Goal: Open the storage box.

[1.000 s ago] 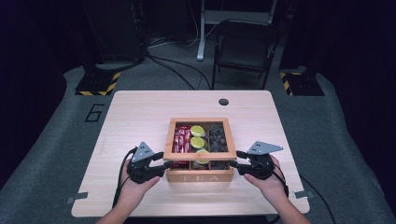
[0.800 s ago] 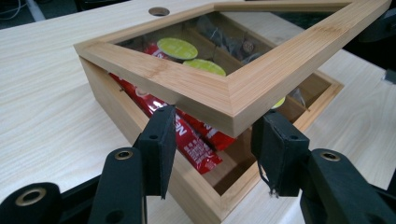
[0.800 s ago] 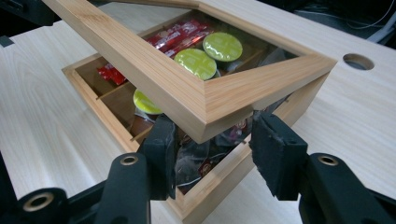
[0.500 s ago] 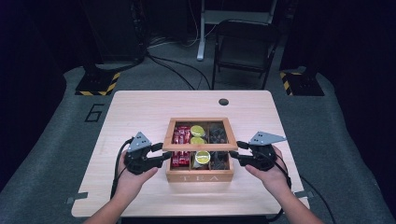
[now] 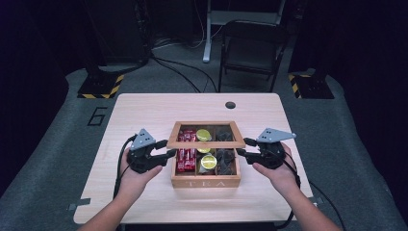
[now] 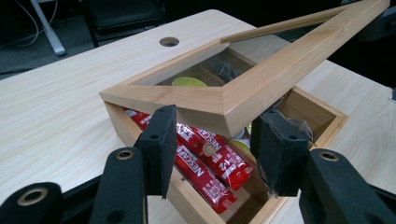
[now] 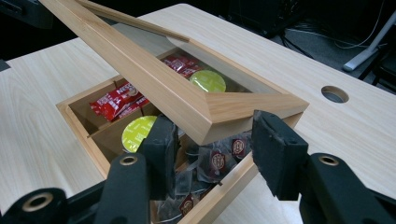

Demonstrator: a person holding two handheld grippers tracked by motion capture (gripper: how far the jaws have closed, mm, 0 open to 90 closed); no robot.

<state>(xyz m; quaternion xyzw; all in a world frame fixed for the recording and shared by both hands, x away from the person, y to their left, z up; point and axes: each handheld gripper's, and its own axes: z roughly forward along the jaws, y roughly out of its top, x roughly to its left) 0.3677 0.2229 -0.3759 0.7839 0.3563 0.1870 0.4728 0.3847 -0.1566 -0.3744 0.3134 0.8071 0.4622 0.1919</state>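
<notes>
Item: wooden tea box (image 5: pixel 206 183), "TEA" on near face, sitting mid-tabletop (image 5: pixel 144 110), slightly near of centre. Lid (image 5: pixel 206 143): wood frame w/ clear window, near edge raised, far edge down on box's far wall; partway up. Left tongs (image 5: pixel 168 147) clenched on lid's near-left corner, right tongs (image 5: pixel 243 147) clenched on near-right corner; in both gripper views the corner sits wedged between the pads. Contents: red sachets (image 5: pixel 185 156) left compartments, green-topped capsules (image 5: pixel 208 161) centre, dark tea bags (image 5: pixel 226 161) right. Also: round cable hole (image 5: pixel 230 105) at far edge, folding chair (image 5: pixel 252 48) beyond. Step in hand, by my read: swinging lid open. To do well: raise both corners at same rate so the frame doesn't twist, follow an arc about the far edge rather than pulling straight up, keep the squeeze even, watch box doesn't slide or tip toward far side. Orientation: lid's long axis runs left-right, parallel to near tabletop edge; window face slopes up from far to near, top side facing up and away.
</notes>
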